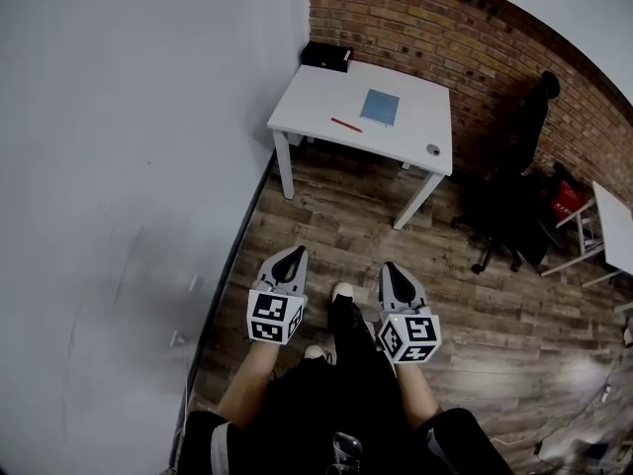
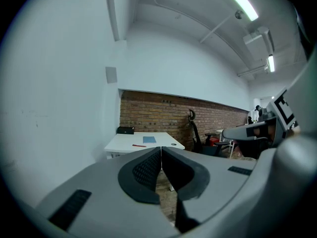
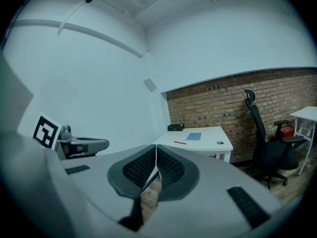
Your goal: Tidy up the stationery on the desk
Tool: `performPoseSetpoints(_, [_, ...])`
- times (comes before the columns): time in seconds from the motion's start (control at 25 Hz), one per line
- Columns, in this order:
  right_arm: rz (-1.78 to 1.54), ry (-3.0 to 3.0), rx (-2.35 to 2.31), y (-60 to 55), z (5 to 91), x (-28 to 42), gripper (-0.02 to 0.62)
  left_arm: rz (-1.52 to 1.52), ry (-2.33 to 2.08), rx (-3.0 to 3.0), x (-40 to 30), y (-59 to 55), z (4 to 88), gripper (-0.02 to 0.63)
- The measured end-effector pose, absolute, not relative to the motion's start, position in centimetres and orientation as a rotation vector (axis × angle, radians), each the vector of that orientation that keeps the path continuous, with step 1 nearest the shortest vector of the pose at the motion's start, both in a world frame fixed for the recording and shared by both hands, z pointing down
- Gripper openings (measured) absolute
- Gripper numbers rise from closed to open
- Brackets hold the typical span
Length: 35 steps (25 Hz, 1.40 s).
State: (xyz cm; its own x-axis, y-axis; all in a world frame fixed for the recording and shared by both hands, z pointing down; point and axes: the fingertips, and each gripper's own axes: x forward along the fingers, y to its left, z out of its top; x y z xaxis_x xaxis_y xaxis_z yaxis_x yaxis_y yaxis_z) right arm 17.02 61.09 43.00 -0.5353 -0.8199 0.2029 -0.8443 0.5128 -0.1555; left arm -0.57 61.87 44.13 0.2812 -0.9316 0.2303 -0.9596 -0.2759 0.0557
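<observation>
A white desk [image 1: 321, 117] stands against the brick wall, well ahead of me. On it lie a blue notebook [image 1: 380, 107], a red pen [image 1: 346, 125], a black box [image 1: 327, 56] at the far corner and a small round dark object [image 1: 432, 149] near the right edge. My left gripper [image 1: 293, 255] and right gripper [image 1: 391, 269] hang over the wooden floor, far short of the desk. Both are shut with nothing between the jaws. The desk [image 2: 124, 144] with the pen [image 2: 139, 146] shows beyond the left jaws, and the desk [image 3: 208, 142] beyond the right jaws.
A black office chair [image 1: 509, 196] stands right of the desk, with a second white table [image 1: 615, 228] and a red item [image 1: 568, 201] further right. A grey wall [image 1: 129, 186] runs along my left. The person's legs and shoes [image 1: 341, 293] are between the grippers.
</observation>
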Motion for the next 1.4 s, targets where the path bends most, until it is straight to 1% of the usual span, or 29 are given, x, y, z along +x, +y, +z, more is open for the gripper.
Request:
performPoseSetpoints(0.44, [0.41, -2.629, 1.457, 53.1, 44.7, 15.5, 0.023, 0.267, -1.722, 2.367, -1.4, 53.8, 45.8, 0.017])
performPoseSetpoints(1.04, [0.451, -2.627, 1.426, 34.3, 44.6, 14.1, 0.023, 0.307, -1.705, 2.346, -2.1, 35.5, 45.6, 0.015])
performPoseSetpoints(1.4, [0.5, -2.622, 1.407, 27.4, 45.5, 14.1, 0.023, 0.346, -1.698, 2.302, -2.0, 28.8, 46.8, 0.015])
